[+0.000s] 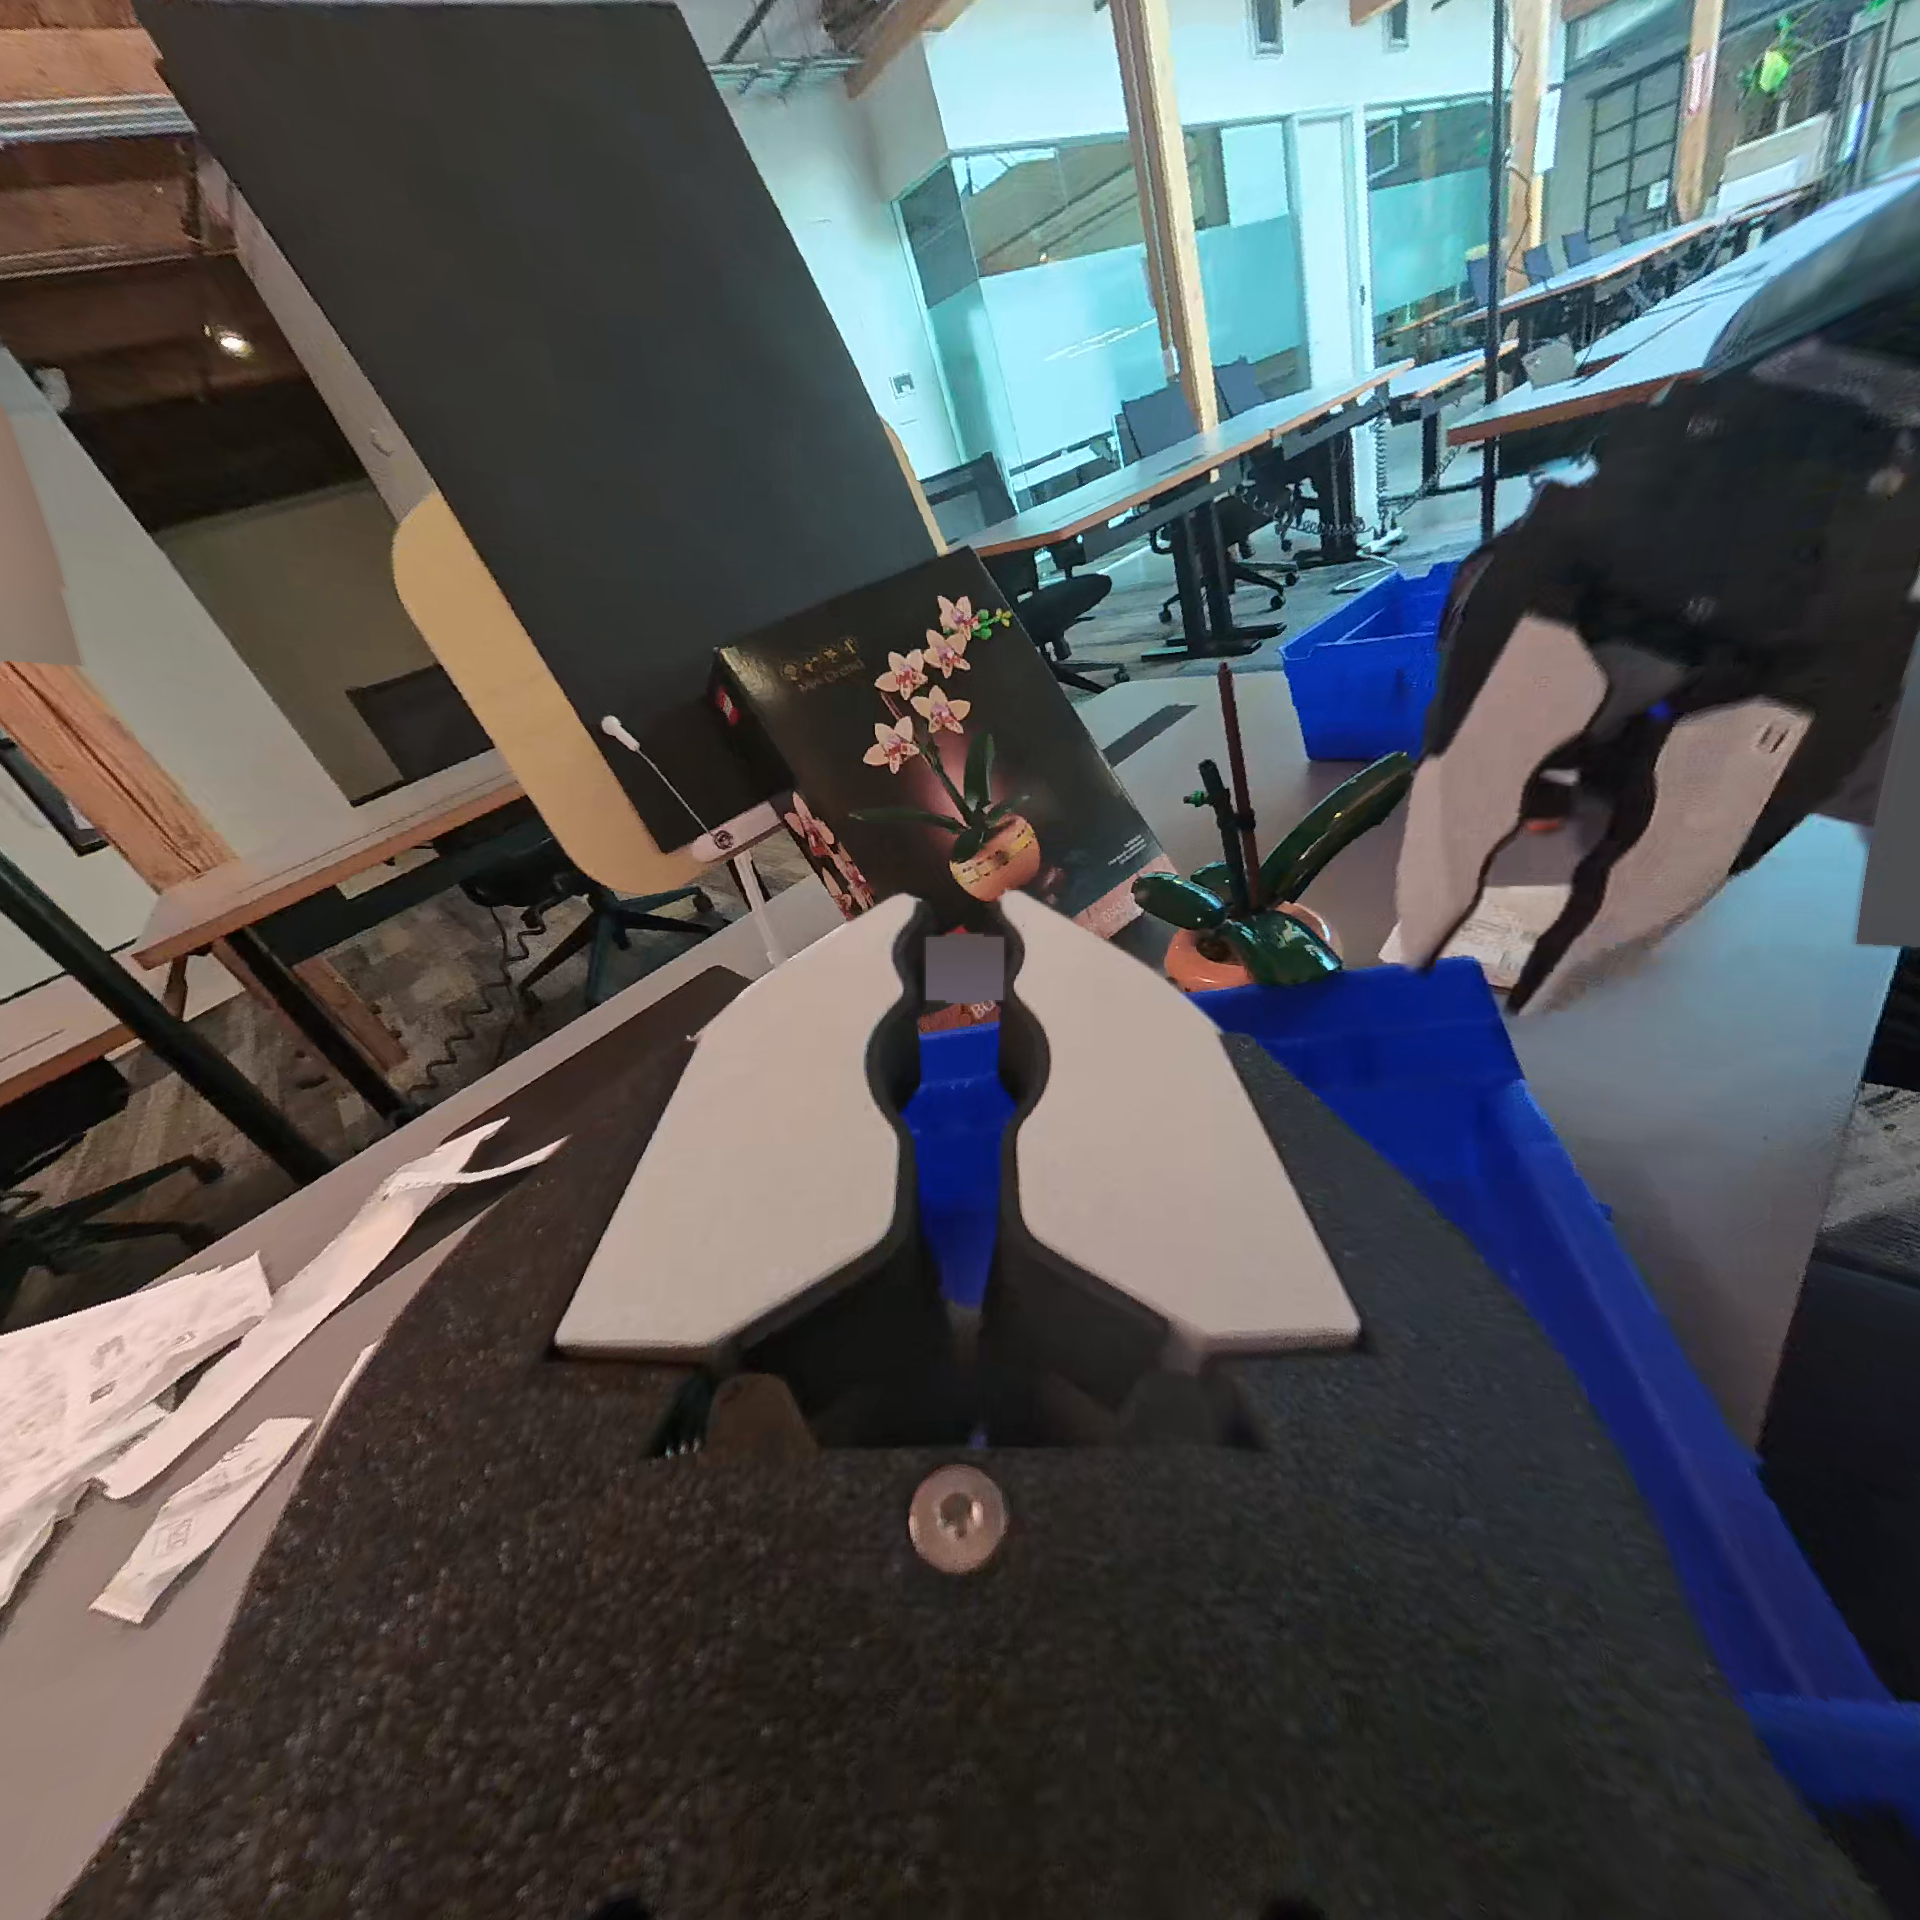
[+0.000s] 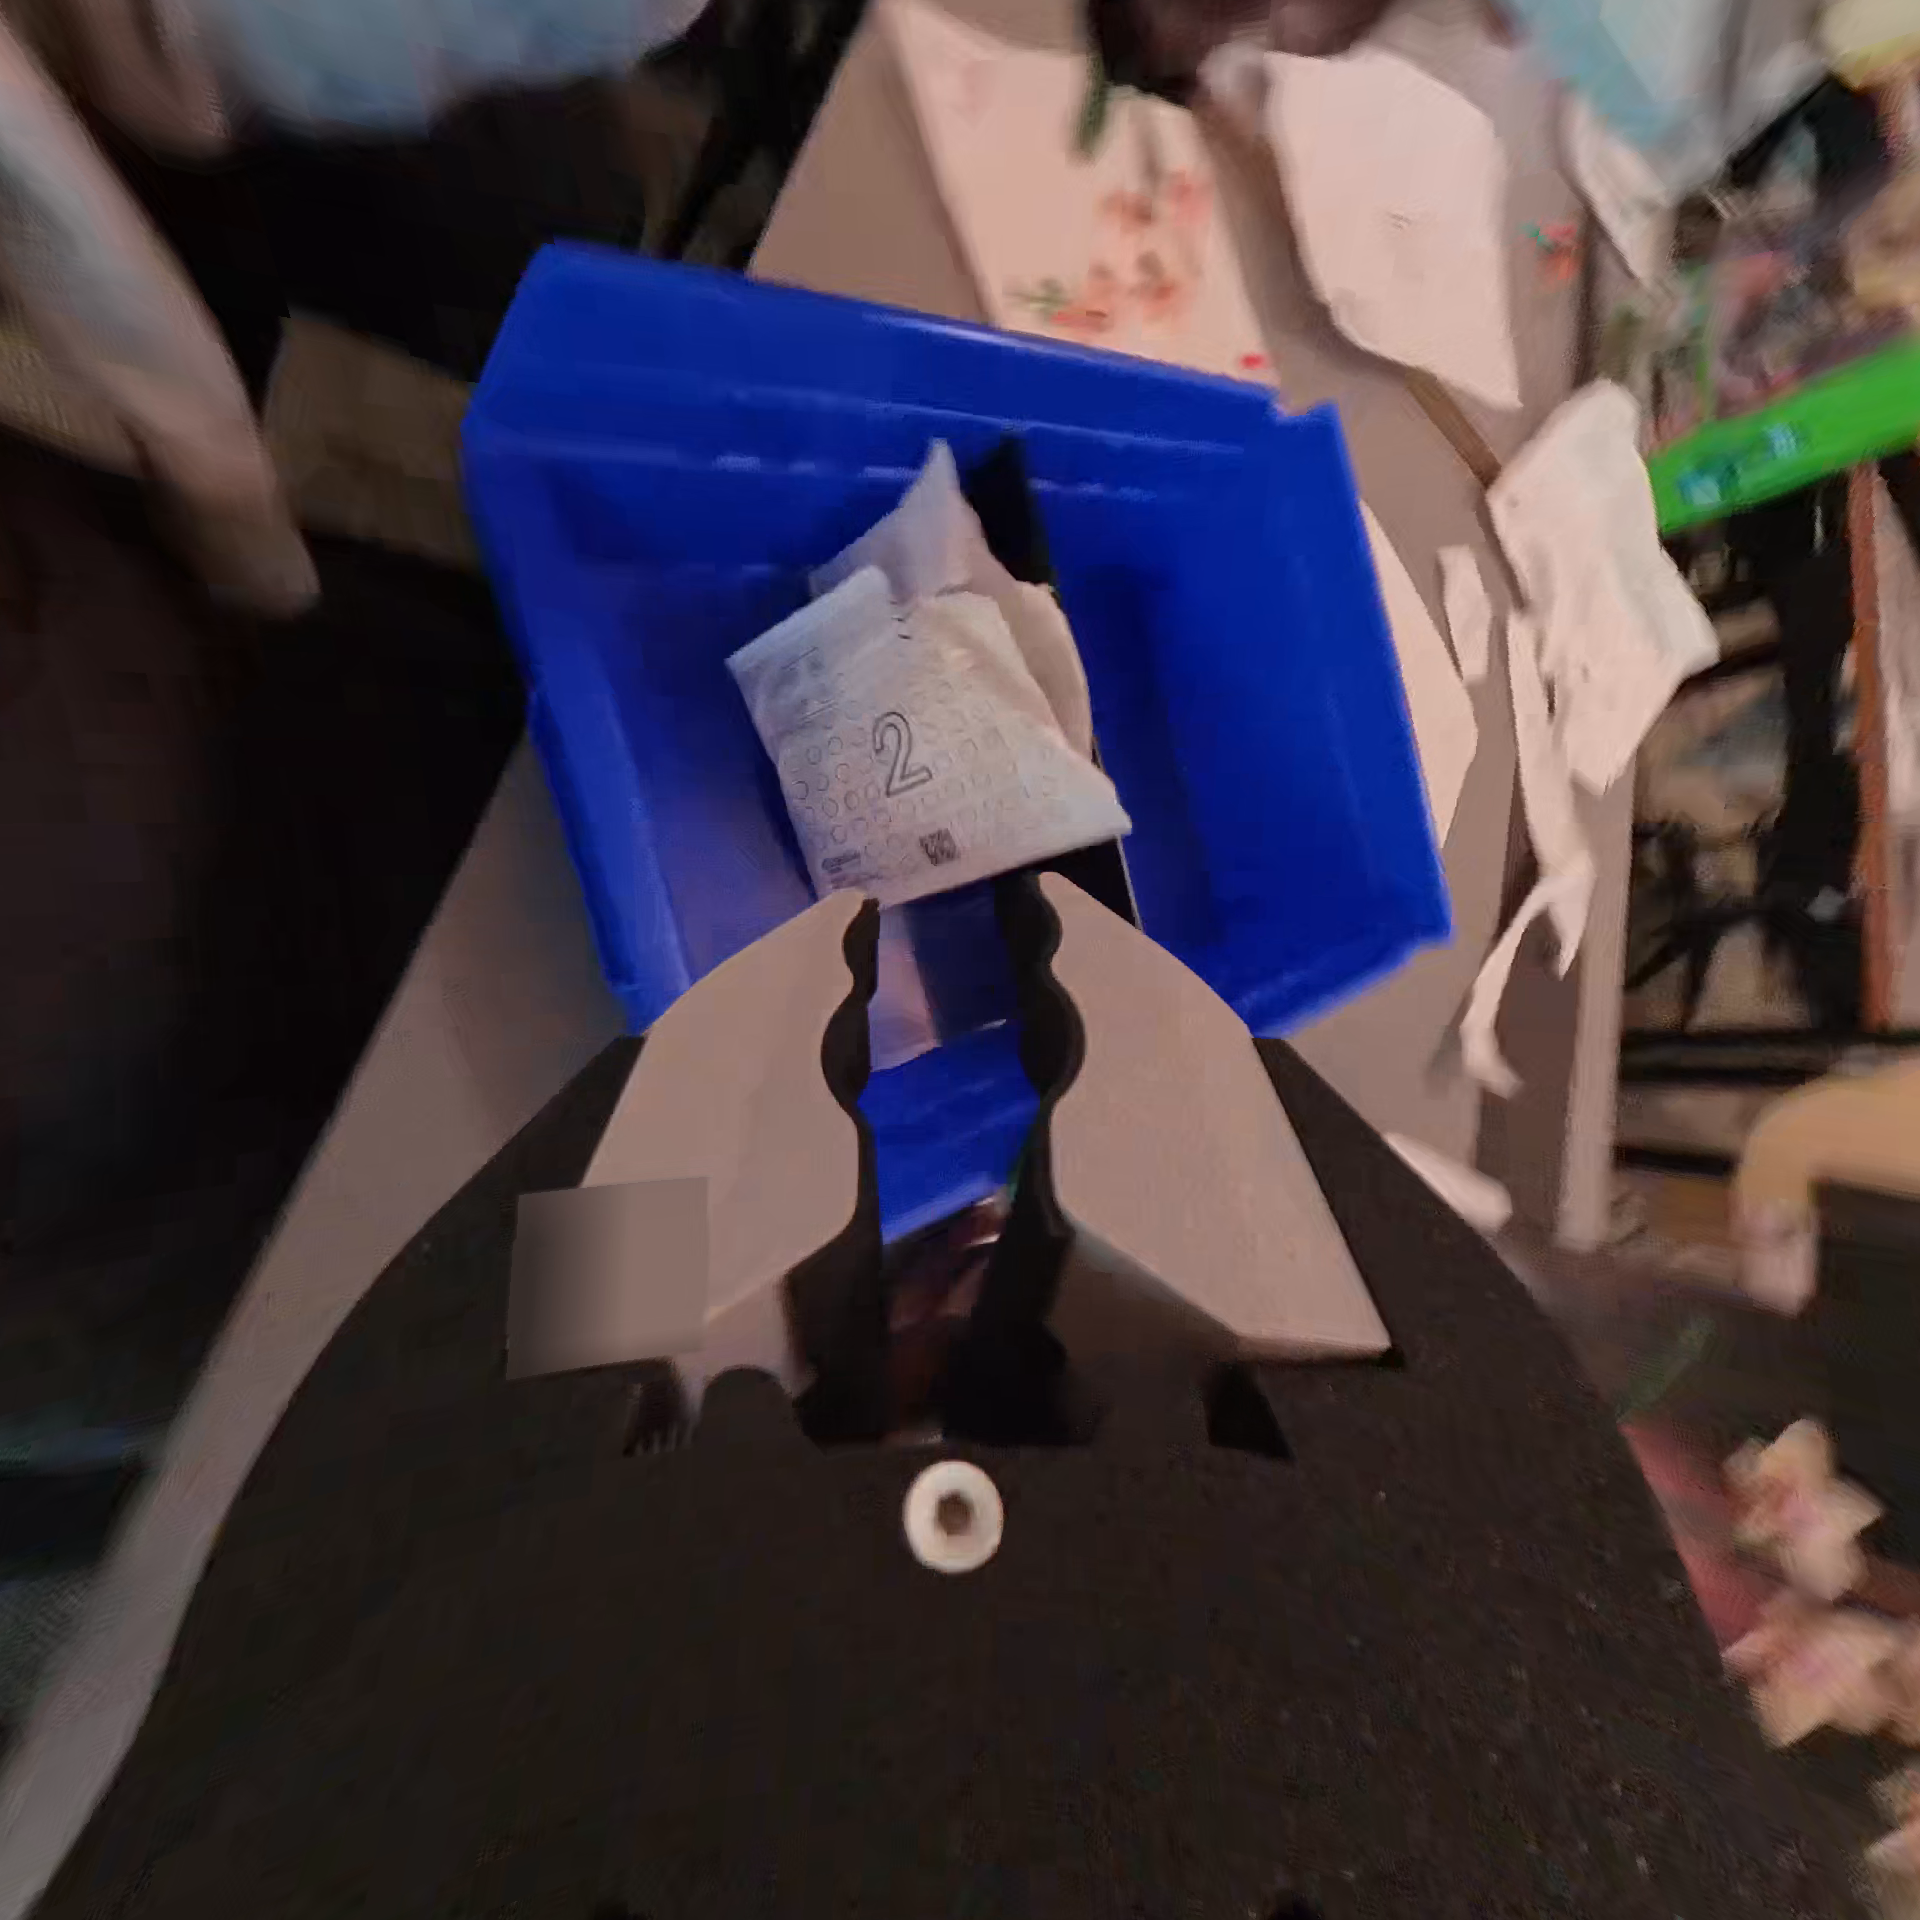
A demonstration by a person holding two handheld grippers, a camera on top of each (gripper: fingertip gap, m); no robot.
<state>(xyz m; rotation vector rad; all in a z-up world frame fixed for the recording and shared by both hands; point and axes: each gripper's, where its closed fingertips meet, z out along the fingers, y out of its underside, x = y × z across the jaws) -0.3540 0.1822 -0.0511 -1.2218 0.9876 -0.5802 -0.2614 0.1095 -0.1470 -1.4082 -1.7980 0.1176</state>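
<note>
Overhead, the right gripper, narrowly parted, hovers above a white paper bag in the blue bin; left gripper, narrow and empty, sits at the bin's nine-o'clock rim.

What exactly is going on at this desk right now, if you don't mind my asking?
A person is working two handheld claws over a grey desk. The right claw, jaws slightly apart, hovers over an open blue plastic bin holding a white printed paper bag; whether it touches the bag is unclear. The left claw, jaws apart and empty, sits at that bin's edge. Torn white paper wrappers lie nearby.
</note>
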